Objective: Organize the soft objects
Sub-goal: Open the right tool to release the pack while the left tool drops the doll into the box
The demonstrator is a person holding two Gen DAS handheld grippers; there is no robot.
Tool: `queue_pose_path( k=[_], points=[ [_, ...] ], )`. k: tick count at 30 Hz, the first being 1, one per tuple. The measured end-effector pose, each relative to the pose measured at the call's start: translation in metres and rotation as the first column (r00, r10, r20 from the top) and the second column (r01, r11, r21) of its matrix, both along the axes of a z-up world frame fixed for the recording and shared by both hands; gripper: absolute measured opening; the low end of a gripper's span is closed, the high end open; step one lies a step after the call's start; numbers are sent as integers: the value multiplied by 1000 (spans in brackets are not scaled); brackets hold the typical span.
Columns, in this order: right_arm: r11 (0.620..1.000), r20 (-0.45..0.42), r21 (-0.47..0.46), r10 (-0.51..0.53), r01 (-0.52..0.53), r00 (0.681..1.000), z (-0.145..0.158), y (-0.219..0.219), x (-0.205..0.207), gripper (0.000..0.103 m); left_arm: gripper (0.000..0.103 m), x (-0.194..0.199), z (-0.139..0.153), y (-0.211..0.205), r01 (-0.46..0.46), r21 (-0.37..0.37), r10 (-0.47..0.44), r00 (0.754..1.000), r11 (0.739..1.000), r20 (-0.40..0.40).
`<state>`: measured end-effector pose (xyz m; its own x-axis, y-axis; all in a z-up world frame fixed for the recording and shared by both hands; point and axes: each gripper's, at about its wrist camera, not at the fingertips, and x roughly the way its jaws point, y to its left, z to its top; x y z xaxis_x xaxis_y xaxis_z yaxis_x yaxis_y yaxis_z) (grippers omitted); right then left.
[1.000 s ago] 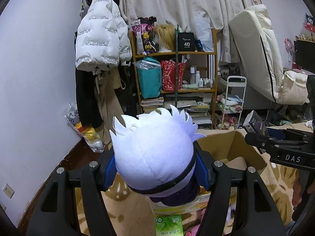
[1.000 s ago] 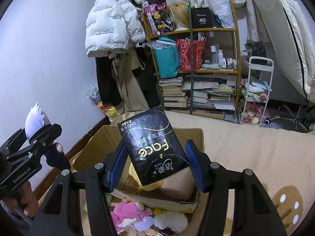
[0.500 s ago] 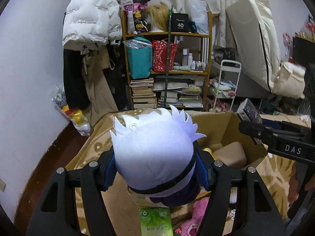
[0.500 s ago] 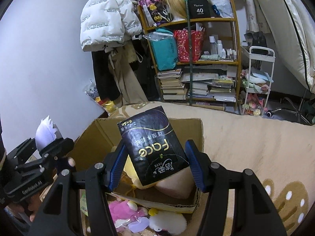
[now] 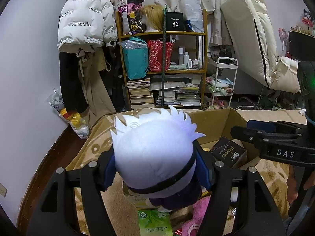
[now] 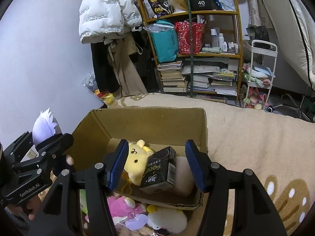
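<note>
Now right gripper (image 6: 155, 162) gapes empty, black pack (image 6: 160, 170) dropped in box (image 6: 149, 125); left gripper (image 5: 155, 165) clamps plush (image 5: 153, 151)

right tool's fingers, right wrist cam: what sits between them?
Between the open right tool's fingers lie the black tissue pack and the yellow plush, both down in the cardboard box, neither gripped; right wrist view.

A lived-in bedroom at home: puffer jacket (image 5: 84, 17) hanging by the wall, crowded bookshelf (image 5: 163, 66), upended mattress (image 5: 254, 39), beige rug (image 6: 256, 137).
</note>
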<state>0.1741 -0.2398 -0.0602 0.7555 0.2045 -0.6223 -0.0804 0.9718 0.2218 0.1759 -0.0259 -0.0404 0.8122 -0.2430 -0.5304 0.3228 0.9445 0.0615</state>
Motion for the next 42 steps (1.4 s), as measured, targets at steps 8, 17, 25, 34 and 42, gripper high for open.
queue_pose_path(
  k=[8, 17, 25, 34, 42],
  points=[
    [1000, -7, -13, 6, -6, 1000, -1, 5, -1, 63, 83, 1, -1, -1, 2, -5, -2, 1000, 1000, -15],
    [1000, -9, -15, 9, -9, 1000, -1, 5, -2, 63, 67, 10, 1, -2, 20, -16, -21, 999, 1000, -32],
    [1000, -18, -2, 1, -1, 1000, -2, -1, -1, 64, 67, 21, 0, -8, -1, -15, 0, 999, 1000, -41],
    [1000, -33, -14, 8, -9, 999, -3, -1, 2, 64, 88, 27, 0, -6, -43, -6, 43, 999, 999, -21],
    [1000, -34, -28, 9, -10, 999, -2, 2, 1, 71, 88, 24, 1, 2, -75, 25, 76, 997, 997, -32]
  ],
)
